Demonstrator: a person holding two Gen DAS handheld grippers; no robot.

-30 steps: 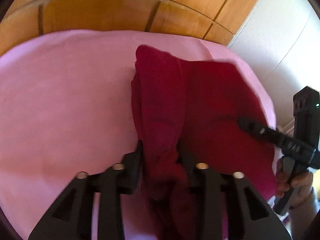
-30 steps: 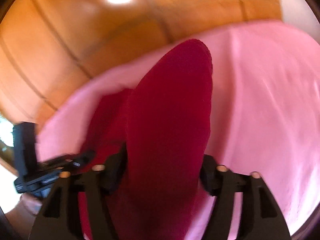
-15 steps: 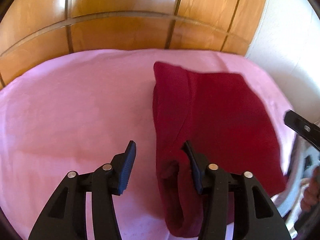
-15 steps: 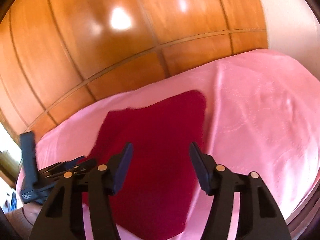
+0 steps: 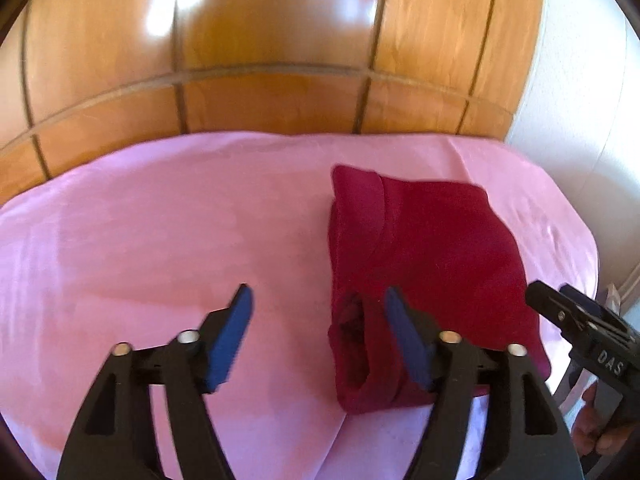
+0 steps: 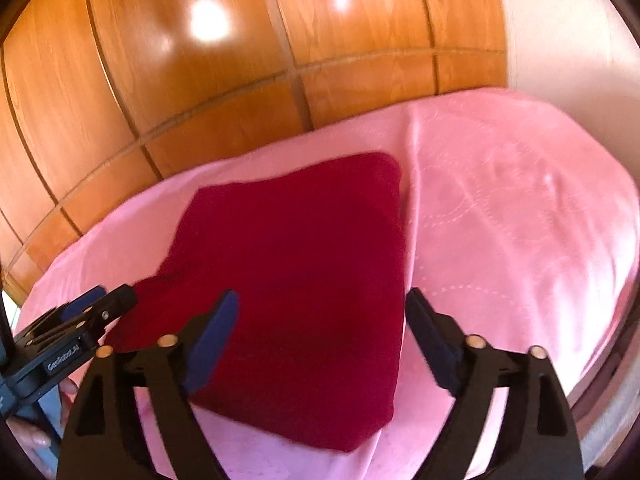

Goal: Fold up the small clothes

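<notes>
A dark red garment [image 5: 432, 256] lies folded flat on the pink bedspread [image 5: 160, 240], with a rolled open end towards me. My left gripper [image 5: 320, 312] hovers above its left edge, jaws opening, nothing between them. The right gripper [image 5: 560, 312] shows at the right edge of the left wrist view. In the right wrist view the red garment [image 6: 304, 272] spreads below my right gripper [image 6: 324, 316], whose jaws are opening wide and hold nothing. The left gripper [image 6: 104, 304] shows at the left there, held by a hand [image 6: 32, 436].
A wooden panelled headboard [image 5: 280, 60] stands behind the bed. A white wall [image 5: 592, 100] is to the right. The bedspread's edge [image 6: 608, 344] drops off at the right of the right wrist view. A hand [image 5: 596, 432] holds the right gripper's handle.
Both grippers have let go of the red garment and opened. They have risen and drawn back, and the garment now lies flat on the bedspread.
</notes>
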